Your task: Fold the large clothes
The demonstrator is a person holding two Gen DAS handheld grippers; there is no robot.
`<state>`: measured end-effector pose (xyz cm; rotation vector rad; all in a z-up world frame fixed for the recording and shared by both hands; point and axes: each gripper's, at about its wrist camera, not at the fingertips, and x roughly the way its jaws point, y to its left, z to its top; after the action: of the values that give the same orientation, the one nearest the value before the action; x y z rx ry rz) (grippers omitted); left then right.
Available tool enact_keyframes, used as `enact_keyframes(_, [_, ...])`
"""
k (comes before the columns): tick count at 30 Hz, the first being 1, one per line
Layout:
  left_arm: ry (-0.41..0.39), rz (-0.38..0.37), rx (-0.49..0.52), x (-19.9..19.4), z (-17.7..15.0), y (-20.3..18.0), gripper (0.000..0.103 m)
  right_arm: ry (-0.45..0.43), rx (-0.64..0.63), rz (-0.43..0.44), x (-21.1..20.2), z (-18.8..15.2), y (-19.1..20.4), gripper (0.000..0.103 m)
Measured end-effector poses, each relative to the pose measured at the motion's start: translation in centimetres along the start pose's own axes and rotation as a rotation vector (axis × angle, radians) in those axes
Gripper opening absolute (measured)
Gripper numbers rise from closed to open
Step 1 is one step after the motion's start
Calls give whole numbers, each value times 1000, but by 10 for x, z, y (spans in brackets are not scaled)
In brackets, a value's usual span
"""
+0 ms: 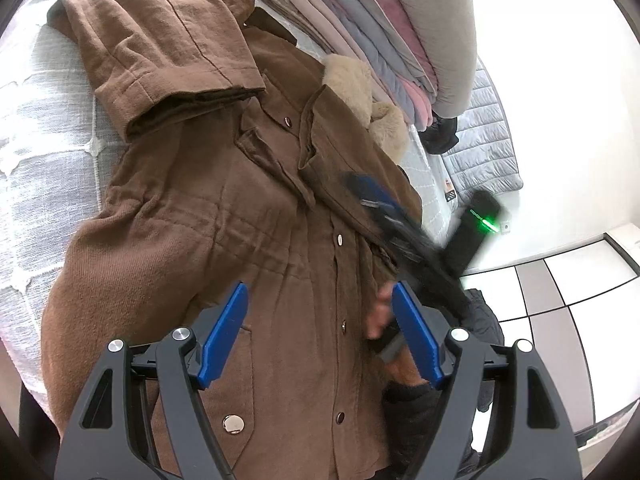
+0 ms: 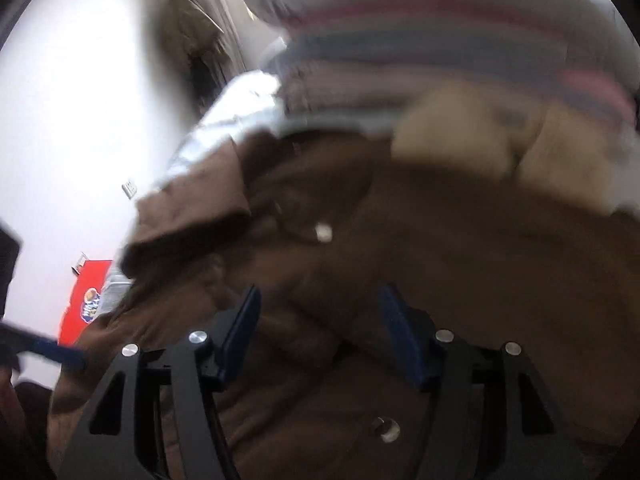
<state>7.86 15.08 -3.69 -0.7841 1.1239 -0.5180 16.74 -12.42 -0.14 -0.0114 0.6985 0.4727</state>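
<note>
A brown coat (image 1: 224,216) with snap buttons and a beige fur collar (image 1: 360,92) lies front up on a pale grey bed cover (image 1: 44,148). One sleeve (image 1: 168,52) is folded across the chest. My left gripper (image 1: 320,312) is open and empty above the lower front of the coat. My right gripper (image 2: 318,320) is open and empty, close above the coat (image 2: 440,264); that view is motion-blurred. It also shows in the left wrist view (image 1: 380,204), blurred, over the coat's right side.
A stack of folded bedding (image 1: 360,12) and a grey pillow (image 1: 452,40) lie beyond the collar. A quilted grey pad (image 1: 484,148) lies at the bed's right edge. White and grey floor tiles (image 1: 560,288) are at the right. A red box (image 2: 86,296) stands by the wall.
</note>
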Motion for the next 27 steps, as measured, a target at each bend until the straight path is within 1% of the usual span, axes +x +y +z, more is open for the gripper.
enact_keyframes(1, [2,-2,-1,1,0,0,71,-46,-14,-51,-18,4,-5,73])
enact_keyframes(2, [4,-3,-2,1,0,1,71,-84,-19,-114,-35,7,-14,78])
enact_keyframes(3, [7,-5,-3,2,0,1,71,-118,-6,-206,-52,9,-32,87])
enact_keyframes(4, [8,-5,-1,2,-1,0,71,-122,26,-258,-60,7,-52,89])
enact_keyframes(6, [4,2,6,3,-1,-1,71,-80,166,-354,-73,-7,-113,89])
enact_keyframes(7, [3,4,6,3,-1,0,71,-48,217,-384,-73,-18,-134,89])
enact_keyframes(8, [5,6,4,4,-1,-1,71,17,280,-408,-67,-31,-158,89])
enact_keyframes(9, [7,8,1,6,-1,0,71,180,369,-398,-46,-53,-191,89])
enact_keyframes(10, [11,12,1,8,-2,0,71,256,410,-354,-35,-65,-207,85])
enact_keyframes(11, [16,17,1,10,-2,0,71,248,419,-321,-37,-72,-214,81])
enact_keyframes(12, [18,19,0,11,-2,1,71,203,412,-315,-48,-66,-215,81])
enact_keyframes(13, [21,22,1,13,-2,1,71,149,408,-311,-59,-57,-215,81])
enact_keyframes(14, [21,25,1,14,-2,1,71,71,403,-311,-73,-43,-217,81])
enact_keyframes(15, [19,26,1,15,-1,0,71,11,399,-321,-82,-31,-221,82])
enact_keyframes(17, [15,30,10,17,-1,-3,71,-40,409,-349,-87,-11,-234,84])
enact_keyframes(18, [15,39,25,19,-1,-6,71,-43,428,-366,-83,-1,-246,88])
enact_keyframes(19, [17,44,36,21,-1,-8,71,-32,443,-384,-73,5,-259,88])
enact_keyframes(21, [28,41,57,25,-2,-13,71,78,474,-459,-42,2,-287,88])
enact_keyframes(22, [30,41,62,26,-3,-14,71,212,522,-474,-13,-11,-306,88])
enact_keyframes(23, [30,42,72,27,-3,-17,71,292,570,-450,3,-21,-318,88])
enact_keyframes(24, [27,46,82,27,-3,-19,72,313,628,-421,10,-31,-324,89])
enact_keyframes(25, [19,50,94,25,-4,-21,72,262,613,-437,0,-28,-315,89])
enact_keyframes(27, [-8,54,103,20,-3,-22,72,138,593,-311,-17,-17,-285,89])
